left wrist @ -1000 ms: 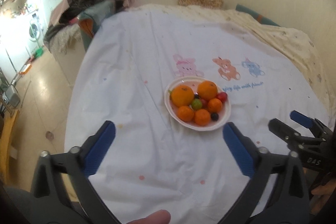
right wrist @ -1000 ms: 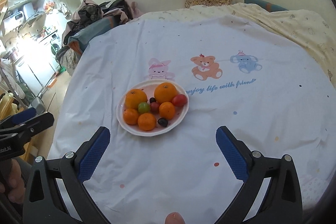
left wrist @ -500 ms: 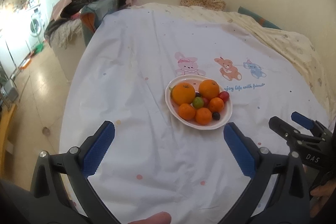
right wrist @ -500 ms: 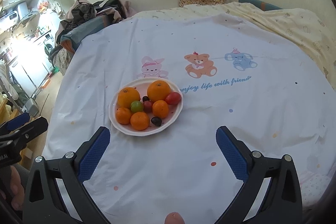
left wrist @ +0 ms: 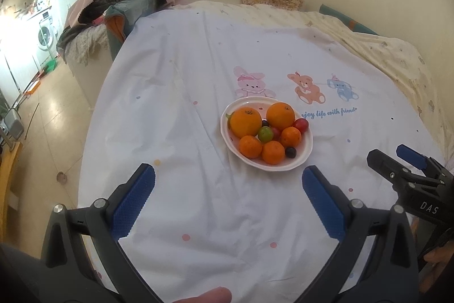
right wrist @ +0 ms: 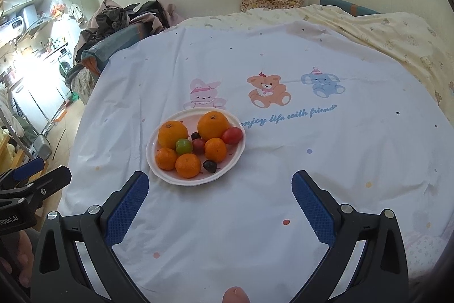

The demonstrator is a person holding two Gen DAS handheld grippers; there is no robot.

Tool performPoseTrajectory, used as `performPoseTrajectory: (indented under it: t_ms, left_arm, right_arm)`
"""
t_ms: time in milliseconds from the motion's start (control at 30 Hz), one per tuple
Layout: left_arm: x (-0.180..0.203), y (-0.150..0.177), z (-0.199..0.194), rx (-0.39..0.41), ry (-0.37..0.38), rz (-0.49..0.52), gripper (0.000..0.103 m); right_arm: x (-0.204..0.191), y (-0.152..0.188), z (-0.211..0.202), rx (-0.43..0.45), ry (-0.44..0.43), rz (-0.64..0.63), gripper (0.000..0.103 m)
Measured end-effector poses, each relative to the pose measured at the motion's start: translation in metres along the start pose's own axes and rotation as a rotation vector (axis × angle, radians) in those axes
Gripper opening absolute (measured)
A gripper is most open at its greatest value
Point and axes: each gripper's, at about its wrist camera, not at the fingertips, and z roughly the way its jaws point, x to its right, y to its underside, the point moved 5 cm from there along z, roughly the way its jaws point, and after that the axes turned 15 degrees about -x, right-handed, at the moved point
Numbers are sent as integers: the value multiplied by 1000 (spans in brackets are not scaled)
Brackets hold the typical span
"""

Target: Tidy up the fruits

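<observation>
Currently all visible fruit lies together on the white plate [right wrist: 159,172], which rests on the bed sheet [right wrist: 283,161] just on the near side of the printed pink rabbit [right wrist: 203,95].

Contents: two large oranges [right wrist: 212,124] at the far side of the plate, three small mandarins [right wrist: 187,165] at the near side, a green fruit [right wrist: 184,146] at the centre, a red tomato [right wrist: 232,135] at the plate's right rim, and two dark grapes [right wrist: 210,166].

Gripper state:
- Left gripper [left wrist: 228,200]: jaws spread wide, holding nothing.
- Right gripper [right wrist: 220,202]: jaws spread wide, holding nothing.

Key relation: the plate lies ahead of both grippers. From the right gripper it sits ahead and left of centre, near the left finger. From the left gripper it sits ahead and right of centre. Both stand short of the plate; neither is clearly nearer.

Clearance: the sheet is bare on every side of the plate, widest to its right. The bed's edge drops to the floor well left of the plate.

Stage: fruit gathered on one plate fits either a mixed heap awaiting sorting or a completed gathering; the views do not settle which.
</observation>
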Motion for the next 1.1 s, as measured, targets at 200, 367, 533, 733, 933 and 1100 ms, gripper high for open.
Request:
performPoseTrajectory:
  t_ms: [200, 367, 533, 733, 933, 1100]
  left_arm:
    - [0, 1, 1, -5, 4, -3, 102]
    - [-1, 1, 3, -11, 8, -10, 102]
    - [-1, 1, 4, -12, 10, -10, 102]
    - [-1, 1, 4, -13, 9, -12, 102]
    - [-1, 1, 4, -12, 9, -19, 102]
    - [-3, 0, 3, -11, 9, -25, 102]
  right_arm:
    - [1, 0, 0, -3, -1, 4, 103]
    - [3, 0, 0, -3, -15, 9, 103]
    - [4, -1, -1, 1, -12, 13, 103]
    - [3, -1, 0, -2, -12, 11, 103]
    - [1, 0, 0, 0, -10, 1, 103]
    - [1, 0, 0, 0, -10, 3, 103]
